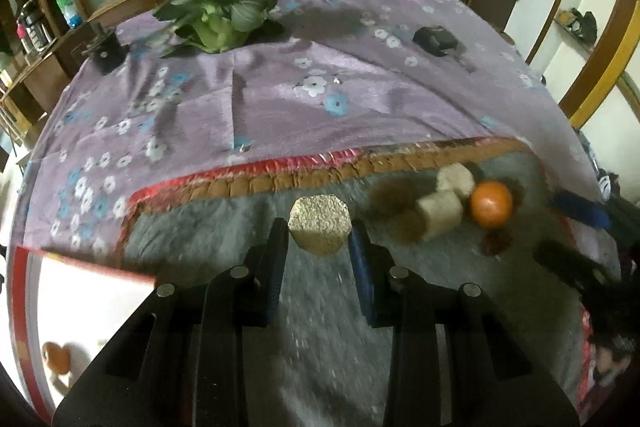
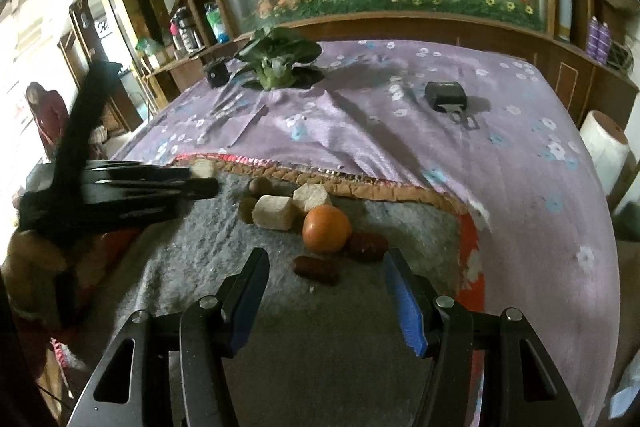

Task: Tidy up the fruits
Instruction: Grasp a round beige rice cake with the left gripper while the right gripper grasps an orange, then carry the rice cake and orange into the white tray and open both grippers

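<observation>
My left gripper (image 1: 319,227) is shut on a pale grainy block (image 1: 320,225) and holds it above the grey mat (image 1: 320,307). In the right wrist view the left gripper (image 2: 200,183) shows from the side with the block (image 2: 203,169) at its tips. On the mat lie an orange (image 2: 326,229), two more pale blocks (image 2: 276,211), brown round fruits (image 2: 260,186) and two dark red fruits (image 2: 316,269). My right gripper (image 2: 326,267) is open and empty, just in front of the red fruits and the orange (image 1: 491,203).
A white box with a red rim (image 1: 80,291) at the lower left holds an orange fruit (image 1: 57,357). On the purple flowered cloth (image 2: 440,155) lie a leafy green vegetable (image 2: 276,61), a black case (image 2: 445,95) and a small black object (image 2: 215,73). A wooden glass-fronted cabinet stands behind.
</observation>
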A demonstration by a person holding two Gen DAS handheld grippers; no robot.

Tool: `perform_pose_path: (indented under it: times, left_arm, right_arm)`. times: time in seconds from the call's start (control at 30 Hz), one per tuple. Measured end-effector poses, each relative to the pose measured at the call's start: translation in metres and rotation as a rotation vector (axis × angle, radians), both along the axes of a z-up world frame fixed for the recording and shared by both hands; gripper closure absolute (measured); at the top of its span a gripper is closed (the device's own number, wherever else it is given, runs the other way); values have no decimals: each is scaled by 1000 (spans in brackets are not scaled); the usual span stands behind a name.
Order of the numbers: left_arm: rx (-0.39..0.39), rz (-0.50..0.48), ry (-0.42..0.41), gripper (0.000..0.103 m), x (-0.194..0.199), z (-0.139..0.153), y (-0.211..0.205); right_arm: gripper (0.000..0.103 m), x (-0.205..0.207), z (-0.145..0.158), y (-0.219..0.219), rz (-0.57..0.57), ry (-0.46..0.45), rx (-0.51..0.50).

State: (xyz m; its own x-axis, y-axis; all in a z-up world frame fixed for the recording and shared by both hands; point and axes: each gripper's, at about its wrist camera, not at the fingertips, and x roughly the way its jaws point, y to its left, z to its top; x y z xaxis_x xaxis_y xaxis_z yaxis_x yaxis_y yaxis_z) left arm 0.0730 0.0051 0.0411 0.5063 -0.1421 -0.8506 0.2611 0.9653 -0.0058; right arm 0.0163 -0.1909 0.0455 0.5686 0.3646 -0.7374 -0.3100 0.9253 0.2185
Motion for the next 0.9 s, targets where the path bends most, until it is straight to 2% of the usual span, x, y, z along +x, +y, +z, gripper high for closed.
perform_pose_path:
  times: [0.1,0.2,0.27,0.3,0.37,0.43,0.53,0.77,0.9]
  left_arm:
    - [-34,6,0,73,-14,7,1]
    - [-56,15,1,73,-23,12,1]
    - [-59,20,-4,73,-28,14,0]
    - [-60,30,-7,73,-30,14,0]
    - [-65,37,0,73,-34,14,1]
    - [-73,45,11,73,-37,12,2]
    - [-83,63,10,73,-43,12,8]
    - [-102,103,-14,73,-62,20,23]
    - [-72,130,-51,73,-80,26,34]
  right_arm:
    - [45,15,-3,8,41,7,-23]
    - [45,29,-10,20,83,16,-95]
    - [50,36,-19,28,113,28,-140]
    - [66,37,-22,32,117,5,-178]
    - [70,36,-23,36,128,-4,-200]
    - [70,34,-21,37,124,3,-190]
    - [70,17,-7,36,117,-40,-168]
    - [70,-26,24,47,119,-101,-51]
    - [70,-50,29,63,140,-111,-19]
